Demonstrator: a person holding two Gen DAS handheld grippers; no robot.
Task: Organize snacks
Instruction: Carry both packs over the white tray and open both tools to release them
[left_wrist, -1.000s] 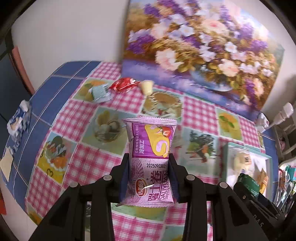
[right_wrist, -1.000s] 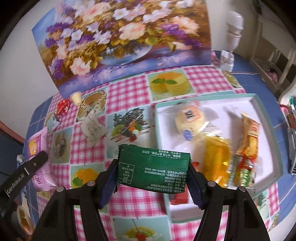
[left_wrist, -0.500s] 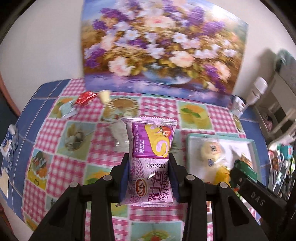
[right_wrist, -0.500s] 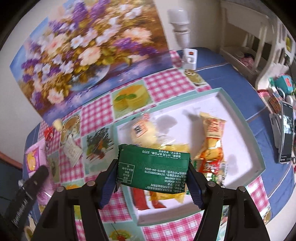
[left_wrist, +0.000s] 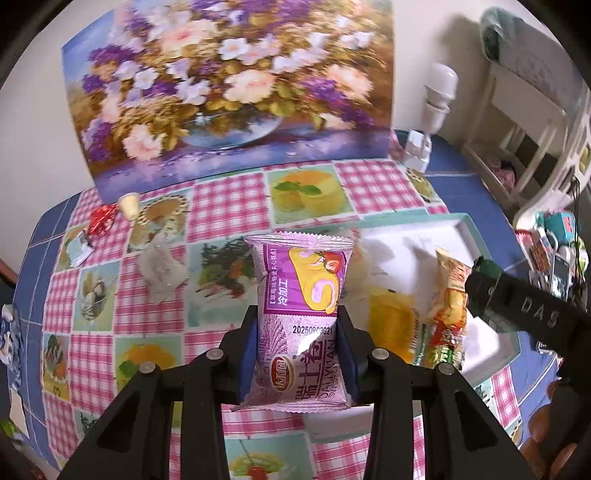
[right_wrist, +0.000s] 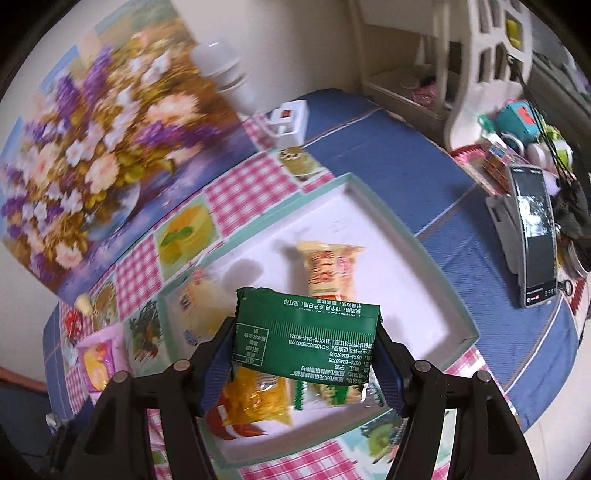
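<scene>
While you hold both tongs above the checked tablecloth (left_wrist: 229, 206), your stock reads as follows, left to right.

Far left, loose on the cloth: a red-wrapped sweet (left_wrist: 101, 218), a small pale cup-shaped sweet (left_wrist: 128, 204), a pale blue-green sachet (left_wrist: 79, 248) and a clear wrapper (left_wrist: 160, 268). Writing on these is too small to read.

Left gripper (left_wrist: 298, 345): jaws pinched tight on the purple snack packet (left_wrist: 301, 314), which stands upright between the blue pads, off the table. Legible: "DALIYUAN", "SWISS", a date code, Chinese characters, and a picture of a roll cake with a strawberry.

Centre right: white tray (right_wrist: 436, 273) with a teal rim. Inside it lie a round pale bun (right_wrist: 197, 306) with a label, a yellow packet (right_wrist: 258, 400) and a long yellow-and-red packet (right_wrist: 330, 269); their print is blurred.

Right gripper (right_wrist: 304, 345): jaws set about halfway, clamped on the ends of the green snack packet (right_wrist: 306, 338), held crosswise over the tray. You see its back, printed upside down in white Chinese text with a small table and number strings. It hides part of the yellow packet. "DAS" shows on this gripper's body in the left view.

Behind: a flower painting (left_wrist: 229, 85) leaning on the wall and a white device (left_wrist: 432, 114) on its base. Far right: a phone (right_wrist: 535, 236) on a stand.
</scene>
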